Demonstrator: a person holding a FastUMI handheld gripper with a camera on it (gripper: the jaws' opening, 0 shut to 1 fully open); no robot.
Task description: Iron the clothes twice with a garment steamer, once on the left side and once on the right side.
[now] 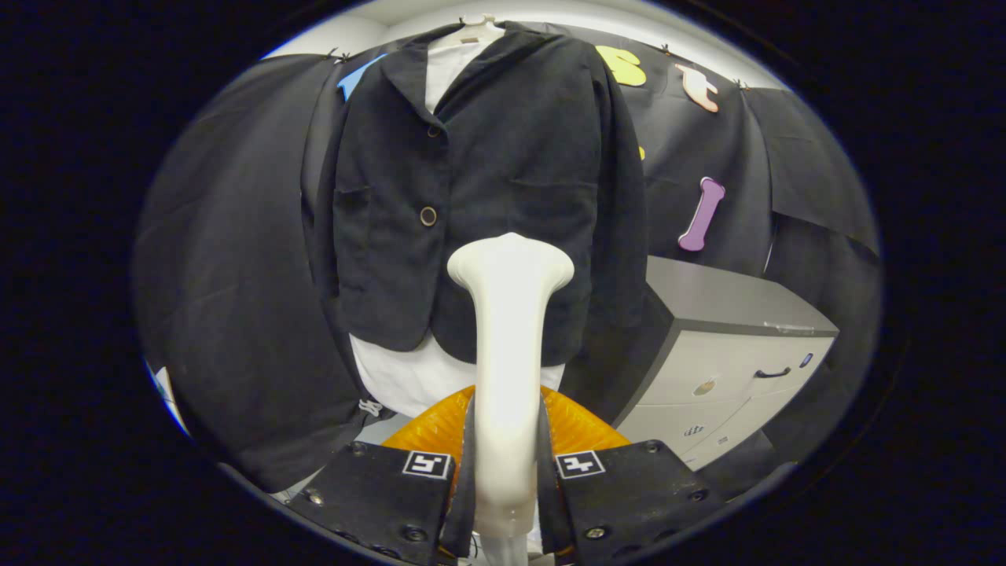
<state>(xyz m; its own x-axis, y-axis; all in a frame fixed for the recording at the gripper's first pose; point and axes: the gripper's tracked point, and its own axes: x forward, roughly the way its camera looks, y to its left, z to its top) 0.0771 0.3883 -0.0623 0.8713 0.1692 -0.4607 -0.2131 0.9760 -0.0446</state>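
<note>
A dark jacket hangs on a pale hanger over a white shirt, straight ahead of me. My gripper is shut on the handle of a white garment steamer, both fingers pressing its sides. The steamer rises upright from between the fingers, and its wide head stands in front of the jacket's lower right panel, just right of the brass button. Whether the head touches the cloth I cannot tell.
An orange ribbed thing lies below the shirt hem, behind the steamer. A grey-topped white drawer cabinet stands to the right of the jacket. Black cloth walls close in the left and back.
</note>
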